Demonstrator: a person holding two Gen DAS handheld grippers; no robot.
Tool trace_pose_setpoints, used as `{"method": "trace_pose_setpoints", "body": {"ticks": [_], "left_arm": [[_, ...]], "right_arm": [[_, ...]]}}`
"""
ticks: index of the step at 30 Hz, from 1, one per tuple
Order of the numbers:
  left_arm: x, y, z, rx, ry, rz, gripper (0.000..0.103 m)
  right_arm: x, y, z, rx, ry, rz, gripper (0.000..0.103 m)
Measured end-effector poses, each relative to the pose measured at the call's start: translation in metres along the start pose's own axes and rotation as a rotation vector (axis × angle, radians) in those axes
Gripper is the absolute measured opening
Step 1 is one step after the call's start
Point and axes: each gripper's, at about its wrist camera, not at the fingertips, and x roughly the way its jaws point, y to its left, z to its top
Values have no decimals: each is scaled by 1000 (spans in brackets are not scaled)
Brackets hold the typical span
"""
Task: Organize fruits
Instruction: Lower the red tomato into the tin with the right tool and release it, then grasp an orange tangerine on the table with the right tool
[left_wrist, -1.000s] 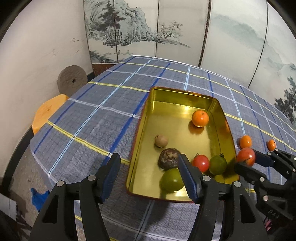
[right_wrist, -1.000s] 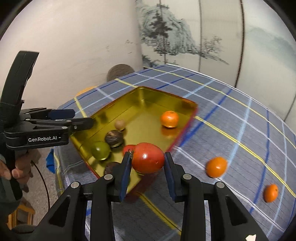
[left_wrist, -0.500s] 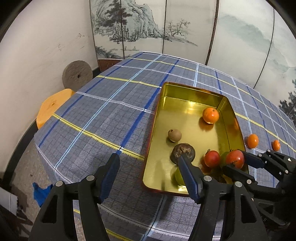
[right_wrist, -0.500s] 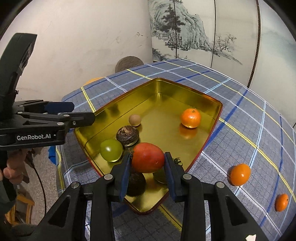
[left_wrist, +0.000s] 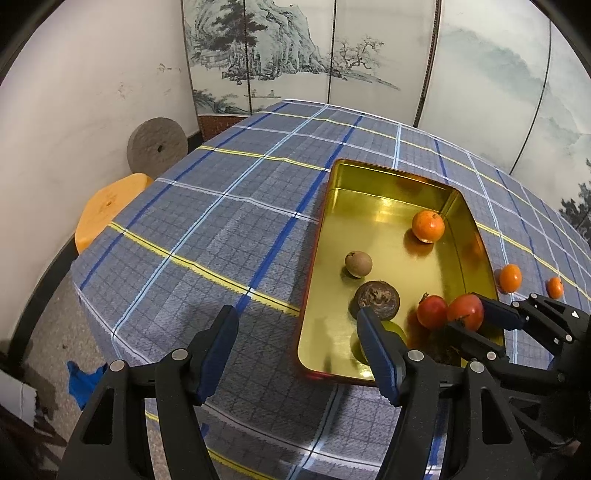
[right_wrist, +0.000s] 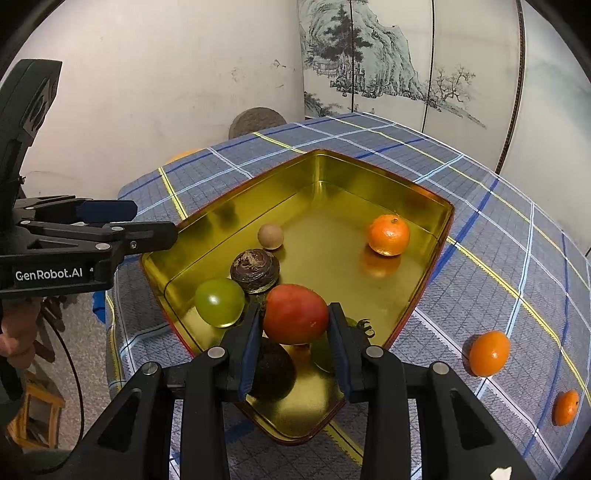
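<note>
the right gripper (right_wrist: 295, 349), jaws clamped on a red tomato (right_wrist: 295, 314), has carried it in from the cloth to over the near end of the gold tray (right_wrist: 369, 173), so letting go looks next. the left gripper (left_wrist: 295, 350) hangs wide open, empty. farther right, two oranges (right_wrist: 489, 352) wait outside.

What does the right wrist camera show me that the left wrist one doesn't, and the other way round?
Only the right wrist view shows the whole round green fruit. Only the left wrist view shows the second small red tomato and the round orange stool. Both show the gold metal tray, the right gripper shut on a red tomato, and the open left gripper.
</note>
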Motion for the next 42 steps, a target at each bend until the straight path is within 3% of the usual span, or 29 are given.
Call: {"method": "trace_pose_setpoints", "body": {"ticks": [34,42], "left_arm": [[1,-23,0,46,2,-28,68],[-4,-53,9,93,-22,-72,68]], "right_arm": [[-16,-12,-6,55,-35,8,38],[-46,-44,-15,124,-84,-49,40]]}}
